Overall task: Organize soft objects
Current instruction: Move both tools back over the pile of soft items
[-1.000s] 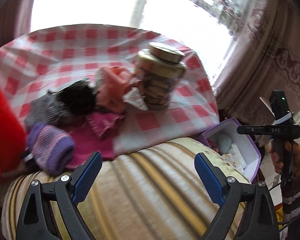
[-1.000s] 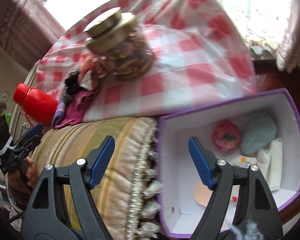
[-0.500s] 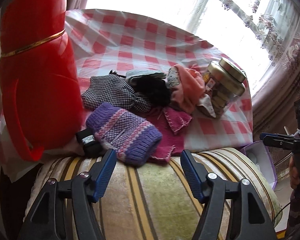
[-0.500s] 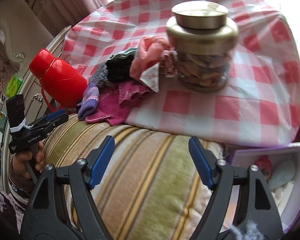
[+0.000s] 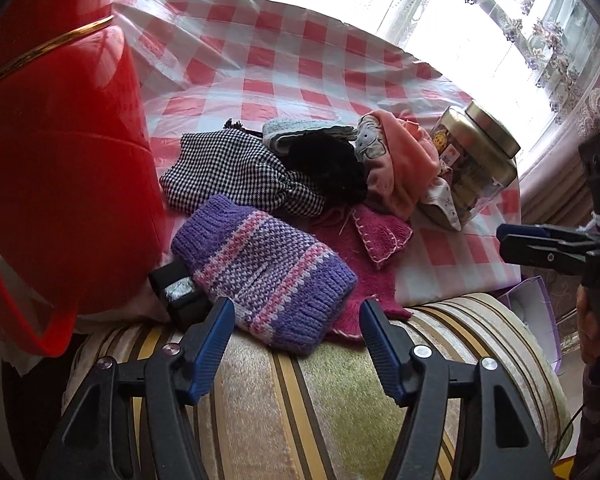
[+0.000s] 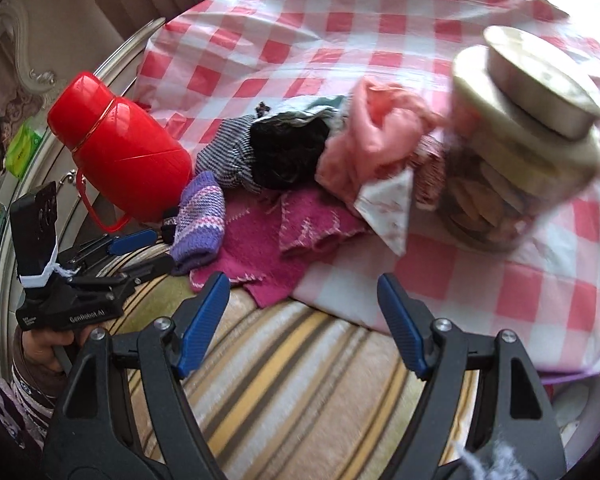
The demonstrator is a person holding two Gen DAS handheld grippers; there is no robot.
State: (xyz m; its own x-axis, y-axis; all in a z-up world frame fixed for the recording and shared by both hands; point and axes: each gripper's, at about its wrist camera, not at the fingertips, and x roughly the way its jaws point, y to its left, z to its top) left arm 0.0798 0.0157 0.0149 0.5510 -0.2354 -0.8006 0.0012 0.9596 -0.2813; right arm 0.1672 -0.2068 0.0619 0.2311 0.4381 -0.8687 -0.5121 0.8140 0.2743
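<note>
A pile of soft things lies on the checked tablecloth (image 5: pixel 284 68): a purple striped knit piece (image 5: pixel 260 268) at the front, a magenta knit cloth (image 5: pixel 376 236), a houndstooth cloth (image 5: pixel 228 172), a black cloth (image 5: pixel 324 168) and a peach cloth (image 5: pixel 400 168). My left gripper (image 5: pixel 296 344) is open, its fingers just short of the purple knit piece. My right gripper (image 6: pixel 304 320) is open over the striped cushion (image 6: pixel 284 380), just short of the magenta cloth (image 6: pixel 260 248). The purple knit piece (image 6: pixel 200 220) also shows there.
A big red thermos (image 5: pixel 56 168) stands left of the pile. A glass jar with a metal lid (image 5: pixel 476 164) stands right of it. A purple box (image 5: pixel 536 316) sits low at the right, beyond the cushion. A small black object (image 5: pixel 176 292) lies under the purple piece.
Both grippers have swung left from the purple box to the pile and moved closer. The left gripper now sits at the purple knit piece. Both stay open.
</note>
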